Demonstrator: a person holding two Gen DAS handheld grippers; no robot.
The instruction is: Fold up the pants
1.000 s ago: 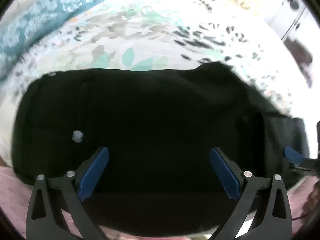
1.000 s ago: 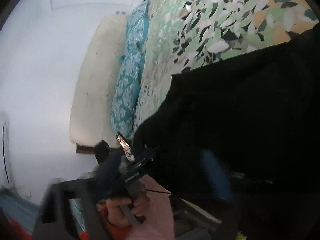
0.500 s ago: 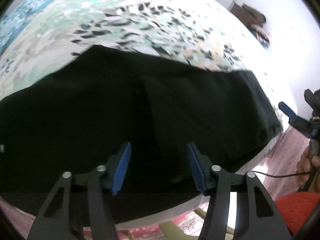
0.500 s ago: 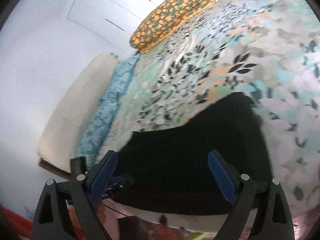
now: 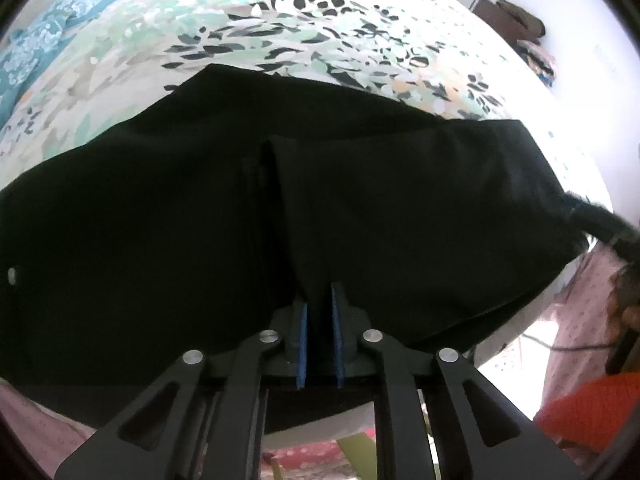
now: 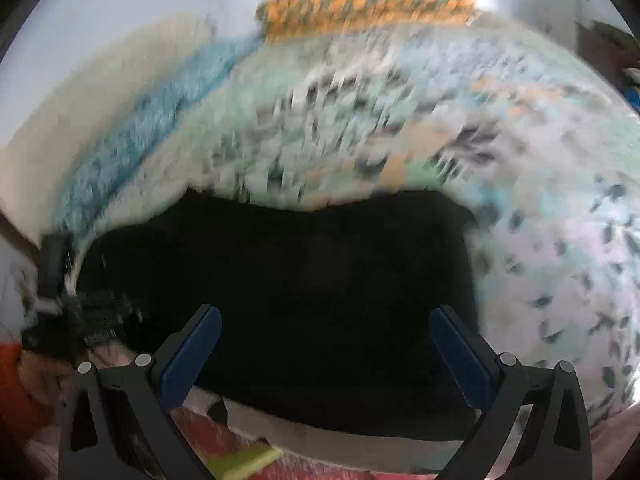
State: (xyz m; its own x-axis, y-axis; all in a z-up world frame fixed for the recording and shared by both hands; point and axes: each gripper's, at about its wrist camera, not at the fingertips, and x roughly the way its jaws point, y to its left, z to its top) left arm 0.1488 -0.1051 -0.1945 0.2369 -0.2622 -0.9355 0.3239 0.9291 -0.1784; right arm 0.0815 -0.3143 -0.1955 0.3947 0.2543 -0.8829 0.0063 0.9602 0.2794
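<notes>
Black pants [image 5: 400, 208] lie spread across the near edge of a floral bed sheet [image 5: 320, 28], with a lengthwise fold ridge down the middle. My left gripper [image 5: 319, 304] is closing, and its blue pads pinch that ridge at the near hem. In the right wrist view the pants [image 6: 300, 264] are blurred. My right gripper [image 6: 325, 314] hovers over their near edge; its jaws are opening wide and the pads touch nothing. The left gripper's body [image 6: 92, 316] shows at the pants' left end.
An orange-patterned pillow [image 6: 368, 0] lies at the head of the bed. A turquoise cloth [image 6: 140, 128] runs along its left side. A person's red sleeve [image 5: 592, 408] is at the lower right. Dark furniture [image 5: 508, 20] stands against the far wall.
The left jaws went from wide open to pinched on the pants' middle fold after sliding sideways along the hem. The right gripper swung round to face the pants and spread a little wider.
</notes>
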